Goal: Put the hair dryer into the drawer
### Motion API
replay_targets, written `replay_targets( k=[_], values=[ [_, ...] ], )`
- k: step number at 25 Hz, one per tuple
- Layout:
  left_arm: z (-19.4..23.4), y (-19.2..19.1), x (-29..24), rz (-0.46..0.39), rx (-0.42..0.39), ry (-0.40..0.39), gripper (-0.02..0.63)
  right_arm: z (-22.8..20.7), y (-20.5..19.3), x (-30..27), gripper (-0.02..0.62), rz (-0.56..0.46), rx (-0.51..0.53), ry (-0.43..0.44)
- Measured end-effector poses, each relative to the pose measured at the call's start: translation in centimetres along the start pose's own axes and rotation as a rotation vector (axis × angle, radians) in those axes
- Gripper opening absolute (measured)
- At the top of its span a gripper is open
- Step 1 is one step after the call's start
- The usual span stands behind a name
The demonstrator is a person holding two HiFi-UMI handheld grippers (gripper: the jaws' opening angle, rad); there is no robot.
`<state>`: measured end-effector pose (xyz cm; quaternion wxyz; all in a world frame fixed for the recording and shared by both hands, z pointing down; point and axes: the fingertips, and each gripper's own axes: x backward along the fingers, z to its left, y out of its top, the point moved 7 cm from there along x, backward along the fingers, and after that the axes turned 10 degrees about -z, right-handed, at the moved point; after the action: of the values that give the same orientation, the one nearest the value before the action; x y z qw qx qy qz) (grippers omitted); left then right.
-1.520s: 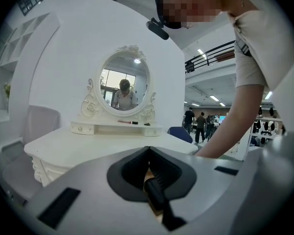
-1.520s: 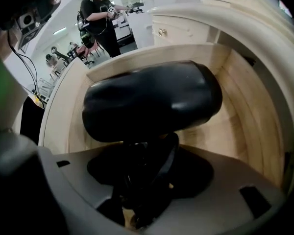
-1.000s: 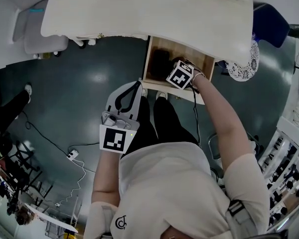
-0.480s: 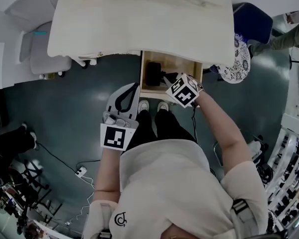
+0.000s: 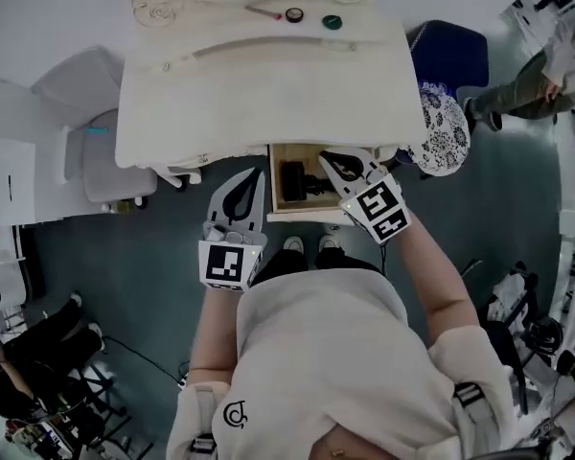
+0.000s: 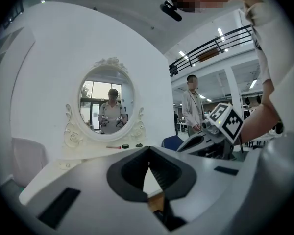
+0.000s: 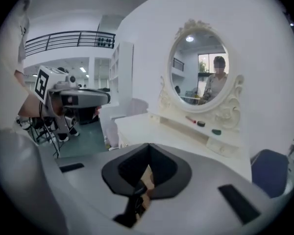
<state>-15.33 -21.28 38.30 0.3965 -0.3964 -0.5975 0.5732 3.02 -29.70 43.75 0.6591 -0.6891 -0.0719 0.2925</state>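
The black hair dryer (image 5: 294,178) lies in the open wooden drawer (image 5: 278,204) under the front edge of the white dressing table (image 5: 268,84). My right gripper (image 5: 327,155) hangs above the drawer's right side, shut, with nothing between its jaws. In the right gripper view the gripper (image 7: 148,166) shows its jaws together, with drawer wood and a dark shape below them. Left of the drawer, my left gripper (image 5: 258,173) is also shut and empty, and it points at the table front. Its jaws (image 6: 149,164) meet in the left gripper view, where the right gripper (image 6: 211,140) shows beside it.
An oval mirror (image 6: 108,104) stands on the table, with a red stick (image 5: 264,11) and two small round lids (image 5: 294,14) before it. A white chair (image 5: 86,156) is left of the table, a patterned round seat (image 5: 448,127) and a blue chair (image 5: 450,51) right. People stand nearby.
My right gripper has lifted out of the drawer, leaving the hair dryer inside it. The left gripper has risen a little. The head view now takes in the table top.
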Motion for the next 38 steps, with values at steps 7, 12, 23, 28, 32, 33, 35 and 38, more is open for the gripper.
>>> replay_targets(
  k=[7, 12, 23, 28, 32, 33, 35, 38],
  values=[
    [-0.4, 2.8, -1.3, -0.011, -0.042, -0.033, 0.014, -1.4, 6.4, 4.2, 0.006, -0.241, -0.01, -0.119],
    [-0.9, 4.8, -1.7, -0.039, -0.063, -0.056, 0.014, -1.6, 8.4, 6.8, 0.006, -0.375, -0.063, -0.185],
    [-1.9, 6.5, -1.6, -0.057, -0.071, -0.045, 0.014, -0.7, 9.1, 8.8, 0.005, -0.432, -0.052, -0.21],
    [-2.1, 6.7, -1.3, -0.056, -0.078, -0.039, 0.014, -0.5, 8.8, 9.1, 0.005, -0.424, -0.059, -0.231],
    [-2.3, 6.8, -1.3, -0.056, -0.089, -0.039, 0.014, -0.5, 8.6, 9.3, 0.005, -0.426, -0.048, -0.254],
    [-2.4, 6.9, -1.3, -0.059, -0.091, -0.039, 0.014, -0.5, 8.7, 9.4, 0.005, -0.432, -0.043, -0.257],
    [-2.5, 7.2, -1.4, -0.065, -0.093, -0.042, 0.014, -0.7, 8.9, 9.6, 0.005, -0.448, -0.047, -0.264],
    [-2.5, 7.4, -1.5, -0.068, -0.093, -0.045, 0.014, -1.0, 9.1, 9.8, 0.005, -0.452, -0.048, -0.274]
  ],
)
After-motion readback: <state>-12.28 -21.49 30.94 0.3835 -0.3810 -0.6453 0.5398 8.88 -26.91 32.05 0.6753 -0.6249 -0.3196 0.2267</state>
